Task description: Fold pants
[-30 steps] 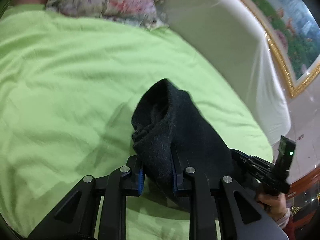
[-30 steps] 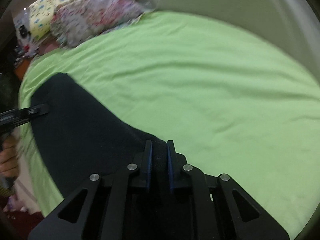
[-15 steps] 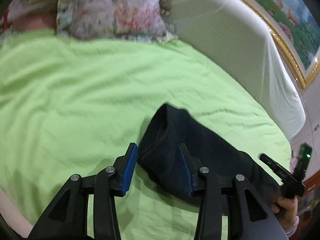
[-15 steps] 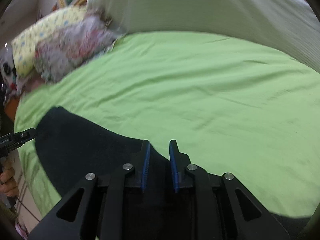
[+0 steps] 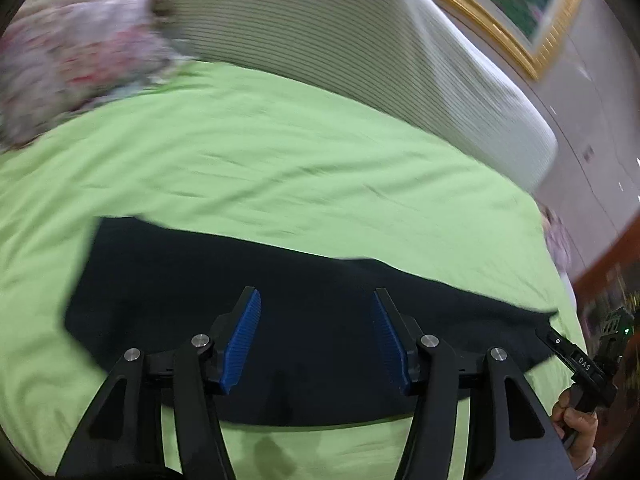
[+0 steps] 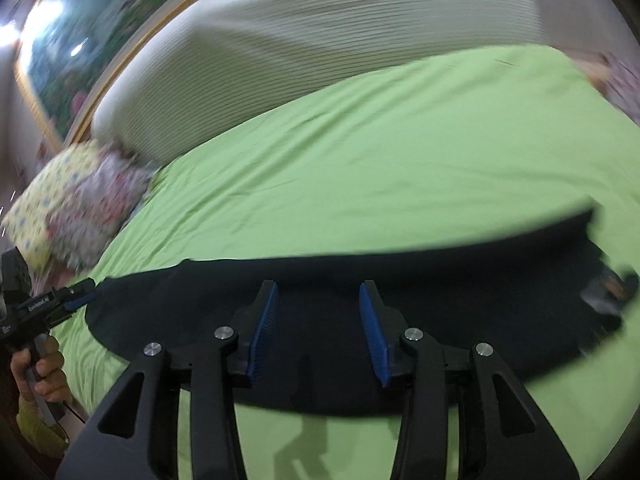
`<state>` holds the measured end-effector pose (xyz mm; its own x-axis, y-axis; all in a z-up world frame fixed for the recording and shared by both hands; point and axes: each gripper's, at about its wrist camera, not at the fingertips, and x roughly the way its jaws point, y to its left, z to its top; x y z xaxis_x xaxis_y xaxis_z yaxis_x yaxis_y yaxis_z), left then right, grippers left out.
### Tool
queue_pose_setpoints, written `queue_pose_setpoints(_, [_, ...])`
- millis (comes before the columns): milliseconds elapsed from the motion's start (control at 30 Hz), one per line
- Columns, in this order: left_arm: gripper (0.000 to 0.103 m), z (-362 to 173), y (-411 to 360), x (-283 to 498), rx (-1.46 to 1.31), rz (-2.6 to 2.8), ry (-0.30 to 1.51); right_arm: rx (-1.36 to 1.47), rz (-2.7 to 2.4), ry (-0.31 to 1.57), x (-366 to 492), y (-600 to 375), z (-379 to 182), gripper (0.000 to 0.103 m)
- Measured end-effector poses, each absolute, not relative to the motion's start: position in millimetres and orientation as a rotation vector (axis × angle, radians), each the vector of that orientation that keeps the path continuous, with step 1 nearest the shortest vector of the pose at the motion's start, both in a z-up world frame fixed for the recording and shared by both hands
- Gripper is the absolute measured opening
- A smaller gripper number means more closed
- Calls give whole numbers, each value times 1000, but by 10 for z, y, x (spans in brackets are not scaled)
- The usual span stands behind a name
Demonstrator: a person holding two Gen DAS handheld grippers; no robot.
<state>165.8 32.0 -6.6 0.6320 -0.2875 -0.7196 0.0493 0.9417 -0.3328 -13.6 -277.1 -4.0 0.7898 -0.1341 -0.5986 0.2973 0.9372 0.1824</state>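
The dark navy pants (image 5: 200,280) lie flat in a long strip across the green bedsheet (image 5: 280,160), near the front edge of the bed. They also show in the right wrist view (image 6: 440,280), with a label or waist detail at the right end (image 6: 608,284). My left gripper (image 5: 316,300) is open and empty, hovering just above the pants. My right gripper (image 6: 318,292) is open and empty over the pants too. The right gripper shows at the far right of the left wrist view (image 5: 576,360); the left gripper at the far left of the right wrist view (image 6: 52,300).
A white ribbed headboard cushion (image 5: 360,40) runs along the back of the bed. Floral pillows (image 5: 68,60) lie at the back left, also in the right wrist view (image 6: 80,208). A gold-framed picture (image 5: 520,12) hangs on the wall behind.
Both grippers have let go of the pants and opened wide. The pants, bunched and lifted before, now lie spread flat on the sheet. Both grippers have pulled back toward the front edge.
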Motion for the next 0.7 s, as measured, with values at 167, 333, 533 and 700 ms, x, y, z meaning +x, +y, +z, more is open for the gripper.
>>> queue_pose_setpoints(167, [62,-93,-442,1874,-171,-351,920,346,-346,565,-636,-3023,-58,57])
queue_pose_setpoints(333, [64,-142,-1224,2070,-72,-520,983,454,-416,522,-864,-3277,-111,60])
queue_pose_setpoints(533, [65,-151,-2061,2257,50,-687,1038,632,-500,464,-1006,-3598,-214,61])
queue_pose_setpoints(700, [65,-222,-2539,2372,142,-775,1078,762,-489,419,-917,-3757,-302,64])
